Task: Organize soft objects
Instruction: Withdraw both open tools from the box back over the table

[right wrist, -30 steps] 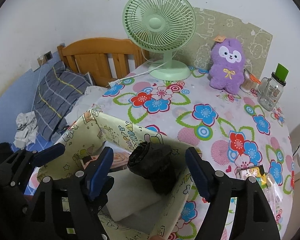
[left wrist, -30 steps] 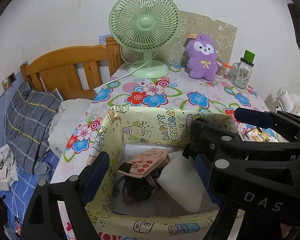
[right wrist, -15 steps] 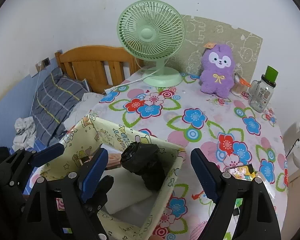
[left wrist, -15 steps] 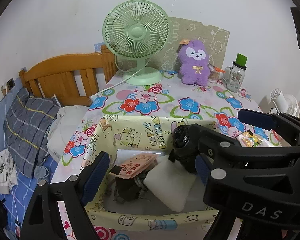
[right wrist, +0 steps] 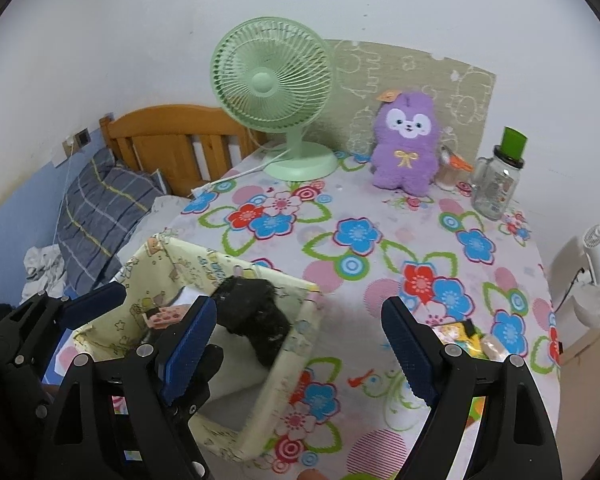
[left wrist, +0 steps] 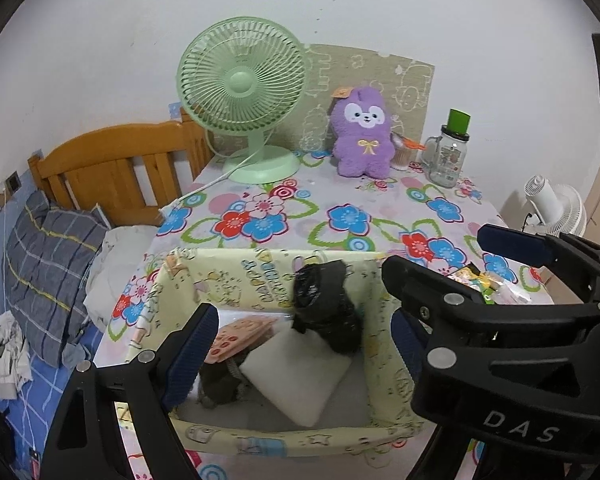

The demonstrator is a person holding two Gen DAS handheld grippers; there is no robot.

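Note:
A pale yellow fabric storage box (left wrist: 236,280) stands at the table's near edge. Inside lie a black soft bundle (left wrist: 324,308) against its right wall, a white pad (left wrist: 296,376), a pink patterned item (left wrist: 236,332) and a dark grey item (left wrist: 216,384). My left gripper (left wrist: 300,344) is open and empty above the box. My right gripper (right wrist: 296,344) is open and empty, above the box's right wall (right wrist: 284,364); the black bundle (right wrist: 256,316) lies just beyond its left finger. A purple plush toy (left wrist: 362,140) sits upright at the table's back.
A green desk fan (left wrist: 244,92) stands at the back left, a glass bottle with a green cap (left wrist: 452,152) at the back right. Snack packets (right wrist: 468,336) lie at the right edge. A white fan (right wrist: 596,272) stands off the table, a wooden bed (left wrist: 112,176) on the left.
Both grippers have pulled back and up from the box. The black bundle now rests in the box, clear of my right gripper's fingers.

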